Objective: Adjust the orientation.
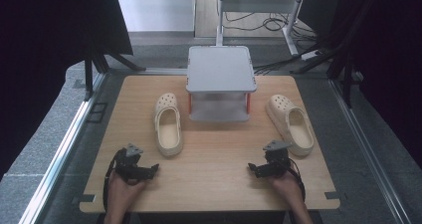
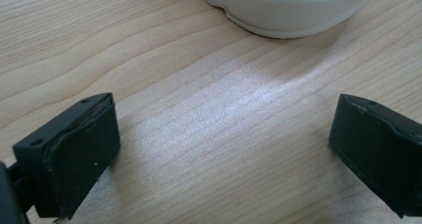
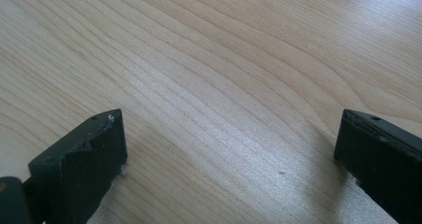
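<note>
- You are holding the left gripper and the right gripper low over the near part of the wooden table, jaws spread wide with nothing between them.
- Bare wood is lying open between the two grippers, giving you room to pass up the middle.
- The left clog is sitting just ahead of your left gripper, blocking a straight push forward.
- The right clog is lying near your right gripper, towards the table's right edge.
- The grey two-level shelf is standing between the clogs at the back, closing off the centre there.
</note>
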